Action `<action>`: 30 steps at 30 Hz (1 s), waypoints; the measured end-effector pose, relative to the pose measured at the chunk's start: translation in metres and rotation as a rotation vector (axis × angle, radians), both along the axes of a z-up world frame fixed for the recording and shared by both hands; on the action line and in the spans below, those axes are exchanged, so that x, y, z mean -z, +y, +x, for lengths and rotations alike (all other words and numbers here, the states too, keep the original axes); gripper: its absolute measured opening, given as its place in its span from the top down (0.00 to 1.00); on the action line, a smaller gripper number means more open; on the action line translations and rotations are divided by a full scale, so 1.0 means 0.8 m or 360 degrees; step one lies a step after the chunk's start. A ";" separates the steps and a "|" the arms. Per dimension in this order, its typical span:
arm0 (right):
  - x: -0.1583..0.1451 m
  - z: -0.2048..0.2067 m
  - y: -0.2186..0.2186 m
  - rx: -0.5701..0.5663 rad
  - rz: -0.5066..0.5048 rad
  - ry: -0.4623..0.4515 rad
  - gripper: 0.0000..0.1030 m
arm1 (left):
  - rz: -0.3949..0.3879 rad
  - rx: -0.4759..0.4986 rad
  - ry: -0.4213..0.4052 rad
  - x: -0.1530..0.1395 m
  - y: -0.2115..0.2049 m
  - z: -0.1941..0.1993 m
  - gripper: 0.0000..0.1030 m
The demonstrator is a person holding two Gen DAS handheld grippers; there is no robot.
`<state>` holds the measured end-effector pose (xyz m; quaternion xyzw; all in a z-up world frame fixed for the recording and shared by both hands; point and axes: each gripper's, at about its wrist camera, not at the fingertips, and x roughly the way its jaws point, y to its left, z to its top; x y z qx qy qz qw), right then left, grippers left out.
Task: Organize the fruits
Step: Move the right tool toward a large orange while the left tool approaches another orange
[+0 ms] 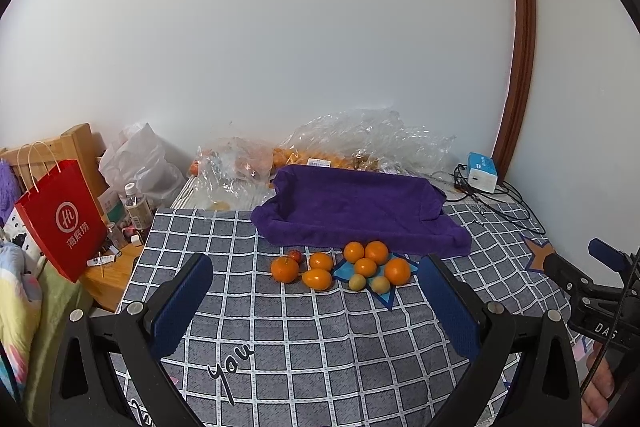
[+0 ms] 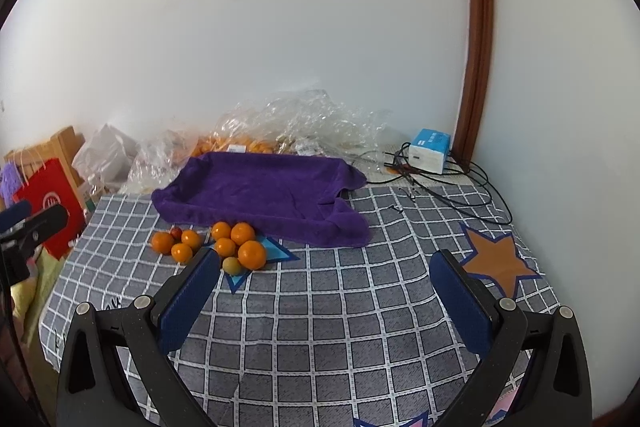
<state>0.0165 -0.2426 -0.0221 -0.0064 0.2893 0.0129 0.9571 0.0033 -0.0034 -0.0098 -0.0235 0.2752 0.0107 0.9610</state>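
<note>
On the checked cloth (image 1: 320,347), just in front of the purple towel-lined tray (image 1: 352,207), sits the whole fruit pile; oranges (image 1: 366,266) bunched partly over a blue star print, more oranges to their left (image 1: 285,269), two small yellow-green fruits (image 1: 357,282) at the near edge, one tiny red fruit (image 1: 295,255) at the back; all loose on the cloth, none inside the tray as far as either view shows; tray looks empty; so task reads as barely begun or not begun, every fruit yet to be sorted or moved; left gripper (image 1: 316,301) hangs above the cloth, aimed at the pile, jaws spread wide, nothing between them; right gripper (image 2: 326,293) likewise spread wide and empty, off to the right of the pile, its left pad overlapping the fruit edge in its own view only; clear plastic bags (image 1: 360,135) with more orange fruit lie behind the tray against the wall, whether those count is unclear; red paper bag (image 1: 60,219) stands off to the left, irrelevant; likely next job is a first pick from the near edge of the pile.
</note>
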 end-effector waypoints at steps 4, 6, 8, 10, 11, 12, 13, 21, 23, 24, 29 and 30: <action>0.010 0.009 0.003 0.0045 -0.0012 0.0019 0.00 | 0.0009 -0.0005 0.0011 0.011 0.005 0.004 0.00; 0.018 0.016 0.004 0.0064 -0.0023 0.0031 0.00 | 0.0002 -0.0008 0.0037 0.026 0.008 0.011 0.00; 0.025 0.022 0.004 0.0085 -0.0030 0.0035 0.00 | -0.0007 -0.0017 0.0068 0.037 0.011 0.016 0.00; 0.036 0.030 0.008 0.0074 -0.0037 0.0054 0.00 | -0.0029 -0.0039 0.0128 0.059 0.019 0.028 0.00; 0.041 0.034 0.009 0.0065 -0.0048 0.0064 0.00 | -0.0041 -0.0045 0.0153 0.068 0.022 0.033 0.00; 0.047 0.038 0.011 0.0060 -0.0068 0.0073 0.00 | -0.0056 -0.0052 0.0187 0.079 0.025 0.040 0.00; 0.054 0.042 0.014 0.0060 -0.0091 0.0076 0.00 | -0.0061 -0.0056 0.0202 0.085 0.025 0.044 0.00; 0.100 0.080 0.016 0.0025 -0.0094 0.0107 0.00 | 0.0000 -0.0110 0.0306 0.133 0.040 0.081 0.00; 0.115 0.094 0.013 -0.0013 -0.0066 0.0137 0.00 | 0.0009 -0.0106 0.0332 0.143 0.042 0.088 0.00; 0.121 0.099 0.013 -0.0027 -0.0063 0.0149 0.00 | 0.0013 -0.0109 0.0348 0.151 0.044 0.093 0.00; 0.154 0.136 0.022 -0.0090 -0.0040 0.0279 0.10 | 0.0035 -0.0133 0.0423 0.189 0.058 0.117 0.04; 0.158 0.141 0.024 -0.0105 -0.0016 0.0292 0.13 | 0.0025 -0.0127 0.0442 0.193 0.060 0.119 0.05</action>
